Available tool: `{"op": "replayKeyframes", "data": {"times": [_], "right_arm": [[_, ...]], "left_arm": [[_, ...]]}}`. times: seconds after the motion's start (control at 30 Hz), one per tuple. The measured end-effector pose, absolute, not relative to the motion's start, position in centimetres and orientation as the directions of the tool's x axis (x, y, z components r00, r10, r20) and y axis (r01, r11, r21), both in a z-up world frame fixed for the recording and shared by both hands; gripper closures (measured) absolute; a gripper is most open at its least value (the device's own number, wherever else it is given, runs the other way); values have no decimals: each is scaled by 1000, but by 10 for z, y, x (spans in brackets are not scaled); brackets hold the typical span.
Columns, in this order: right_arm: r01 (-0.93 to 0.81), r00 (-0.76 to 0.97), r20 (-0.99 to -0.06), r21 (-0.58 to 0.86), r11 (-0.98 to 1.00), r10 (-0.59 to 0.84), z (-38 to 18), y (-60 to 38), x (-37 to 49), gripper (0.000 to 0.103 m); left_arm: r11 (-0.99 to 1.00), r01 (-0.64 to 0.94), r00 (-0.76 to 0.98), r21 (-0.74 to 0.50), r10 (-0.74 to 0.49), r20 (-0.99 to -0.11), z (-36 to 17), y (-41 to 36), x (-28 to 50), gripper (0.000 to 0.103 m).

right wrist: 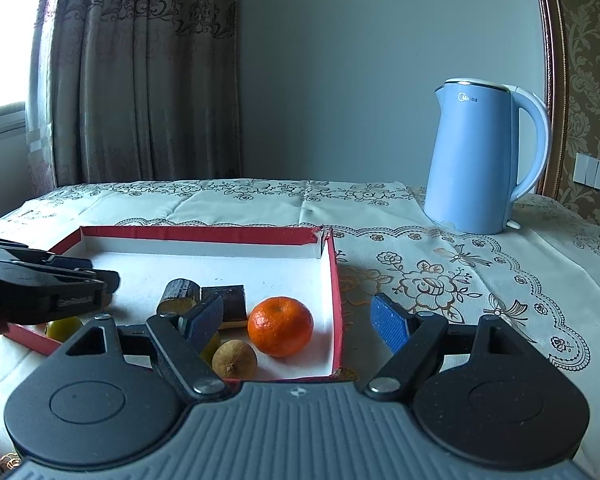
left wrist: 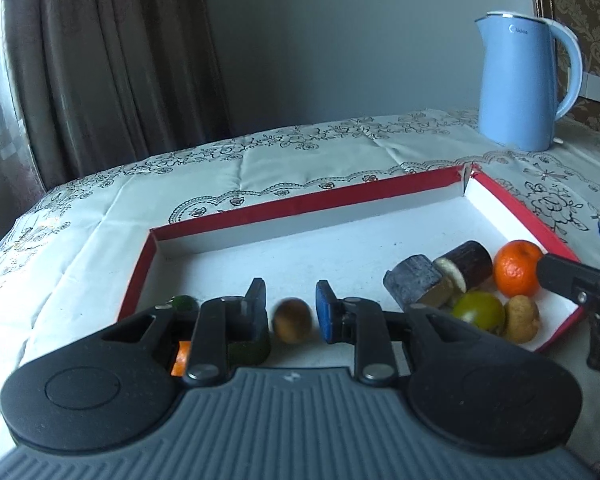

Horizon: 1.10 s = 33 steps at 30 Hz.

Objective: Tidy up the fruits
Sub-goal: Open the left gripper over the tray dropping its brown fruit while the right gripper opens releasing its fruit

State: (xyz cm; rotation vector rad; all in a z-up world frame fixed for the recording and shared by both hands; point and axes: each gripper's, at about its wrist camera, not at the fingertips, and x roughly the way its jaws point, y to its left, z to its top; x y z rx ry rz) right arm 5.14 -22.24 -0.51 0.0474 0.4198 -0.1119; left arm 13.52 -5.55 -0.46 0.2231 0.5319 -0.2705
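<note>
While your left gripper hangs low over the near edge of the red-rimmed box, its jaws are drawn in tight on a small brown fruit, which shows blurred between the two pads. Scraps of green and orange peek out from under that gripper's linkage, too hidden to name. Your right gripper stands wide apart with nothing gripped: one finger reaches over the box's white floor, the other over the embroidered tablecloth, and the box's right wall runs between them. Inside the box, gathered in its near right corner, lie a mandarin, a second brown fruit just beside it, a green citrus, and two dark cut cane sections lying side by side behind them. The far half of the box floor is bare white. Beyond the box's far right corner, well apart from the fruit, a pale blue kettle stands upright on the cloth, with a patterned curtain hanging at the back left.
</note>
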Motion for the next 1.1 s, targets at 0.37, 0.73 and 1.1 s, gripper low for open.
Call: {"op": "replayKeyframes", "data": {"times": [0.37, 0.73, 1.1], "right_arm": [[113, 902, -420, 10, 993, -99, -8, -220, 53, 22], [111, 901, -424, 6, 994, -98, -8, -219, 54, 22], [123, 903, -416, 7, 992, -109, -8, -219, 52, 22]], "left_arm": [[933, 339, 818, 122, -228, -528, -2, -48, 123, 76], [942, 321, 831, 97, -231, -507, -2, -45, 118, 27], [974, 216, 850, 73, -151, -505, 6, -30, 110, 14]]}}
